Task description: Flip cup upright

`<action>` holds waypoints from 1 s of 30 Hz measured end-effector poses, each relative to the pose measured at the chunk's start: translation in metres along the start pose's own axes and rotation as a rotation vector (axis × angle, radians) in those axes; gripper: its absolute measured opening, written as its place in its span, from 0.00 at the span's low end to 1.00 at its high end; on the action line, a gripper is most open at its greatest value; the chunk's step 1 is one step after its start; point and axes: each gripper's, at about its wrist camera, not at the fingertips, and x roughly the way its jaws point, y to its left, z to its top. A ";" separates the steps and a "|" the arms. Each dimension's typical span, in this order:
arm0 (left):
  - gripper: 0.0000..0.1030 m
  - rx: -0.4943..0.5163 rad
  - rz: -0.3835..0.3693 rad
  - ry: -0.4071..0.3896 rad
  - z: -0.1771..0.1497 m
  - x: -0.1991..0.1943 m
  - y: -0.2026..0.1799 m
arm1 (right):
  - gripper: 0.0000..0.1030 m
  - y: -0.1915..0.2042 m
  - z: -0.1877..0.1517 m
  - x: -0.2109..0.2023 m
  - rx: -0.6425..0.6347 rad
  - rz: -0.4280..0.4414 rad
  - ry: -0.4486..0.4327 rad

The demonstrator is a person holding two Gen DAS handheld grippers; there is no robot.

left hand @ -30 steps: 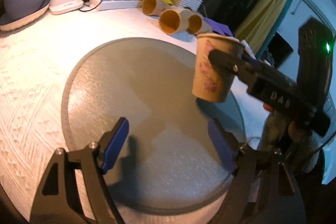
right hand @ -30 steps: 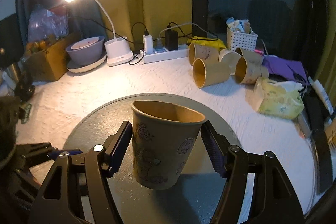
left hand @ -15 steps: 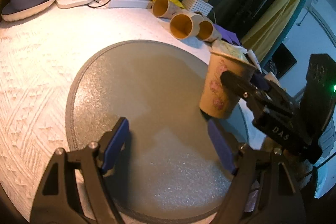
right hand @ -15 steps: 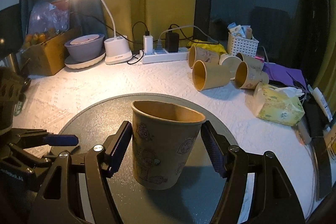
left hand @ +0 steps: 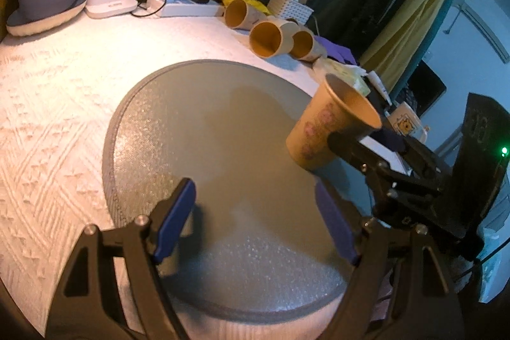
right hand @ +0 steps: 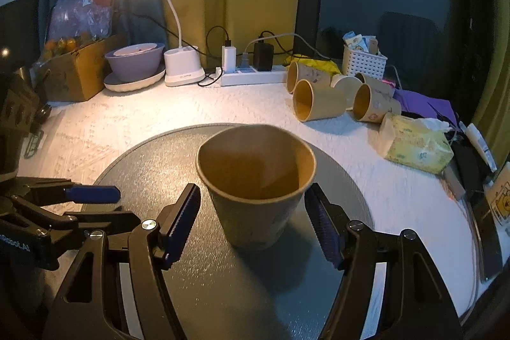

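our right gripper (right hand: 251, 223) has its fingers (right hand: 180, 220) spread, a gap showing on each side of the cup (right hand: 255, 180), so we judge it released. the cup stands mouth up on the grey round mat (right hand: 153, 161), which lies on the counter (right hand: 127, 117). our left gripper (left hand: 255, 219) is spread wide and holds nothing. the flip looks done; only drawing clear is left. we count one upright cup and four cups lying on their sides (right hand: 318, 101).

Bare mat (right hand: 165, 161) left of cup (right hand: 255, 180); tissue pack (right hand: 414, 145) right.
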 end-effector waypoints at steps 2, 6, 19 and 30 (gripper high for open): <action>0.77 0.014 0.009 -0.011 -0.002 -0.004 -0.002 | 0.70 0.001 -0.002 -0.001 0.004 -0.006 0.007; 0.77 0.043 0.032 -0.039 -0.006 -0.013 -0.007 | 0.75 0.003 -0.007 -0.007 0.014 0.002 0.006; 0.77 0.161 0.126 -0.160 -0.021 -0.050 -0.032 | 0.75 0.007 -0.022 -0.038 0.043 -0.007 -0.011; 0.77 0.192 0.161 -0.287 -0.027 -0.091 -0.049 | 0.75 0.016 -0.030 -0.077 0.060 -0.024 -0.046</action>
